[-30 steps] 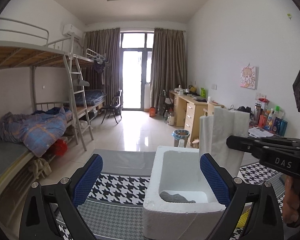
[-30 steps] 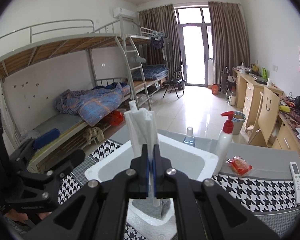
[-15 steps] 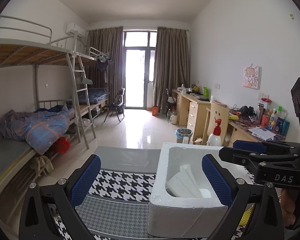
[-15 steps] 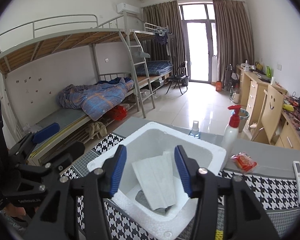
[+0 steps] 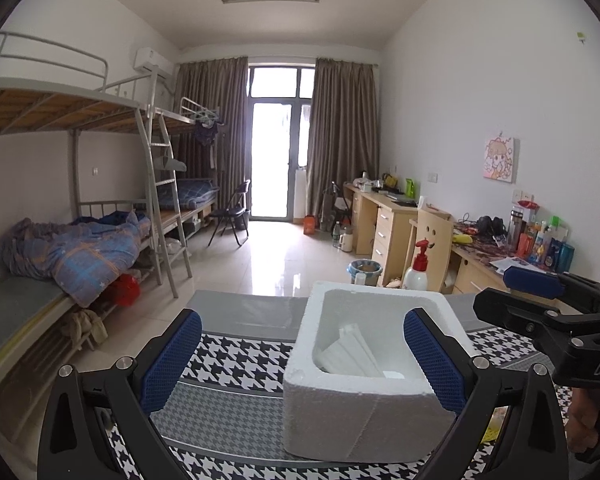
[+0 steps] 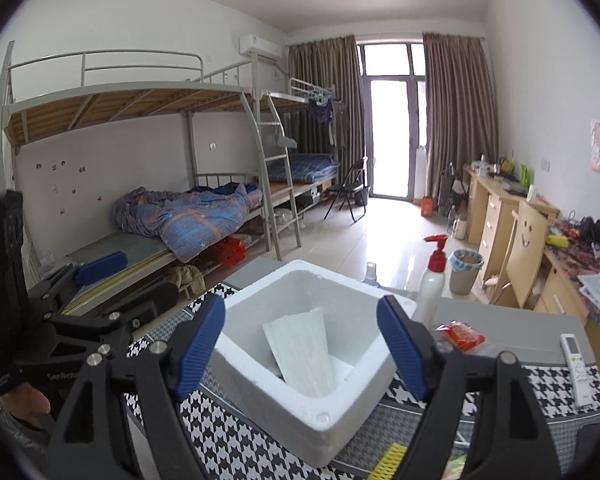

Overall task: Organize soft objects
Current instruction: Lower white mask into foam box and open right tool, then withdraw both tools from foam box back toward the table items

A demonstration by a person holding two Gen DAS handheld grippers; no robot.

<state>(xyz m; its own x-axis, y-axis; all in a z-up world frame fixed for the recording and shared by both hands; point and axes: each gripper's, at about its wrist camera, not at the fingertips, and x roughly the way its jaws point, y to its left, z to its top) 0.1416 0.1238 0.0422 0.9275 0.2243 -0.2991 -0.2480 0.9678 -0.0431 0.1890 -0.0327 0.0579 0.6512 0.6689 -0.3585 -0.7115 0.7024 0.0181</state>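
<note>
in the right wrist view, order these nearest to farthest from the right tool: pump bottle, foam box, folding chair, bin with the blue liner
1. foam box, directly under the open right tool.
2. pump bottle, just past the box's far right corner.
3. bin with the blue liner, on the floor behind the bottle.
4. folding chair, far back by the door.

Open top of foam box point(image 6: 312, 384) unobstructed from above; folded white cloth point(image 6: 302, 354) leaning inside, occupying centre. Left of box, houndstooth surface point(image 5: 236, 360) bare, free for passage. Right tool point(image 6: 302, 346) spread wide over box. Beyond far rim: pump bottle point(image 6: 432, 280) and small spray bottle point(image 6: 370, 272) standing close. Red packet point(image 6: 462, 336) and remote point(image 6: 578, 368) on right side.
</note>
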